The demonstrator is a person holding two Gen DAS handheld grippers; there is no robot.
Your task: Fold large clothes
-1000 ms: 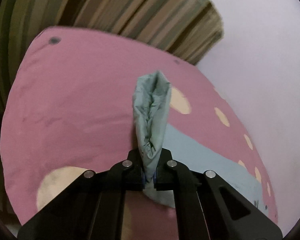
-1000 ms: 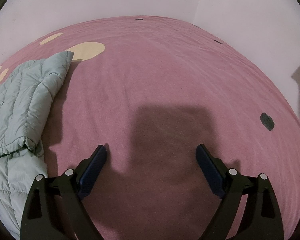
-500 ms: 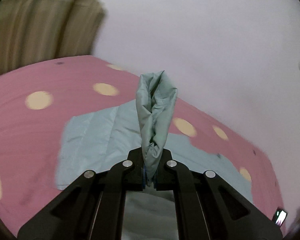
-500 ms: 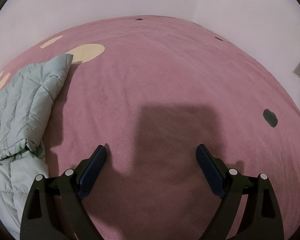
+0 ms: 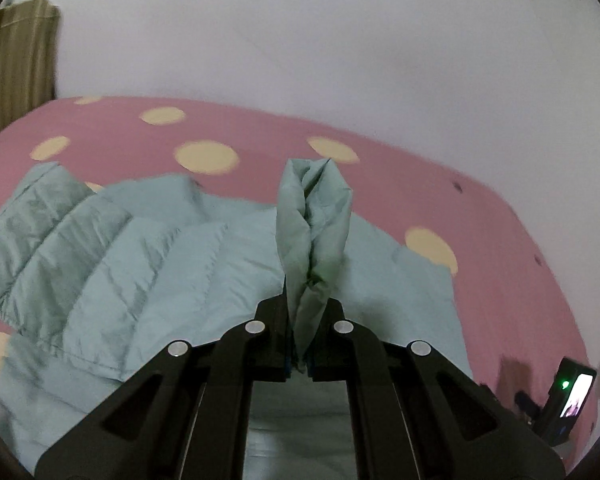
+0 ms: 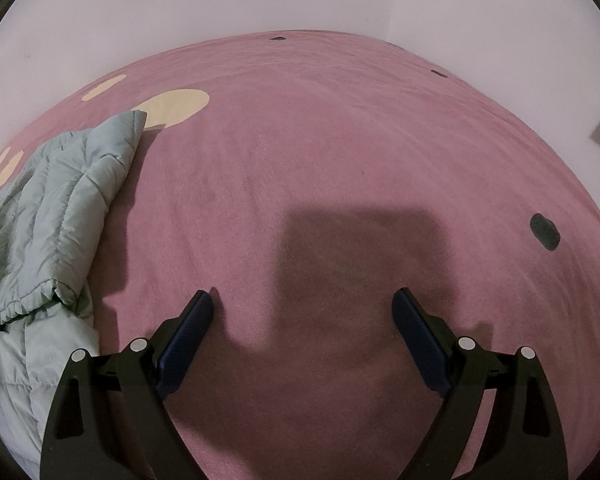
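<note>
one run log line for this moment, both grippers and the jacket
left gripper: shut on pale green quilted jacket fold | right gripper: open, empty, over pink dotted bedsheet | jacket: partly folded

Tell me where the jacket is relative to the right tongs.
In the right wrist view, the jacket lies at the left edge on the pink bedspread, left of the open right tongs, untouched.

My left gripper [image 5: 300, 344], matt black plastic with bright metal rivets, pinches a fold of the pale green quilted jacket [image 5: 140, 264], smooth, faintly sheeny cloth stitched in puffed bands. Beneath the jacket, the pink dotted bedsheet [image 6: 340, 152] is matt, finely napped fabric. My right gripper's [image 6: 302, 316] pads look like dark blue rubbery facing.
</note>
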